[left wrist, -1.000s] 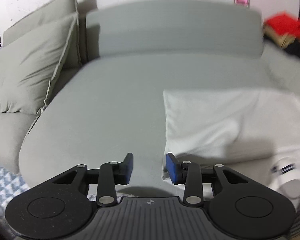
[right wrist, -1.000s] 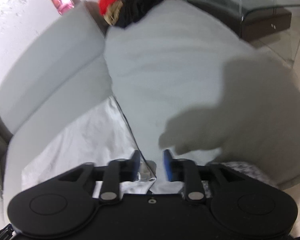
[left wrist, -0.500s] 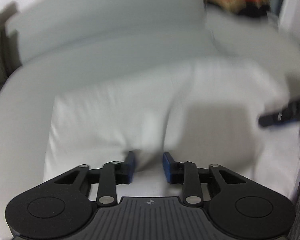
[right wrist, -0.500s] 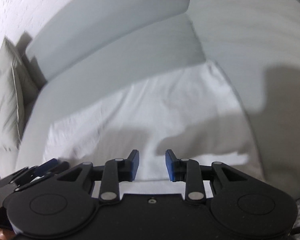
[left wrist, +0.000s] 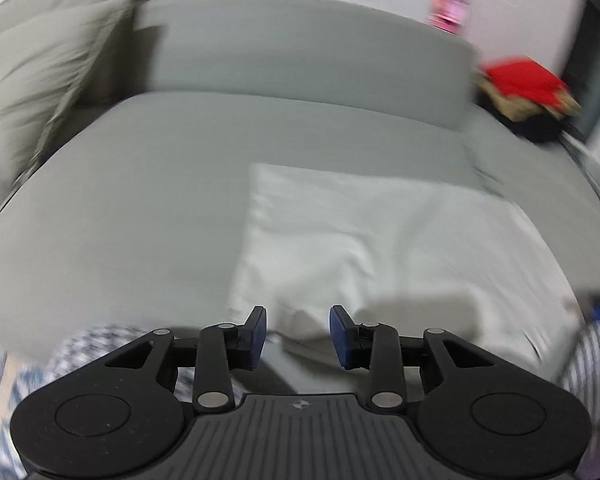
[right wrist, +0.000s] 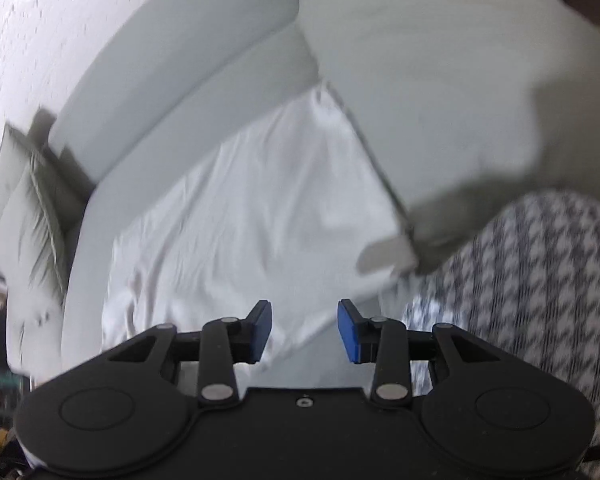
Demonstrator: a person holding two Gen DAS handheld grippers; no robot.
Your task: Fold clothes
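Note:
A white garment (left wrist: 380, 240) lies spread flat on the grey sofa seat (left wrist: 140, 200); in the right wrist view the same white garment (right wrist: 240, 220) fills the middle. My left gripper (left wrist: 298, 334) hovers over the garment's near left corner, its jaws opening, with the cloth's edge below the gap and no pad pressing on it. My right gripper (right wrist: 304, 330) stands over the garment's near right edge, jaws also opening, nothing pinched between the blue pads. Both views are motion-blurred.
Grey pillows (left wrist: 40, 72) lean at the sofa's left end. A pile of red and dark clothes (left wrist: 528, 84) sits at the far right. A houndstooth-patterned cloth (right wrist: 532, 280) lies at the sofa's near edge. The chaise cushion (right wrist: 440, 80) rises right of the garment.
Both grippers swung inward over the garment, then back out to its near corners. Their jaws stand slightly wider than half a second ago.

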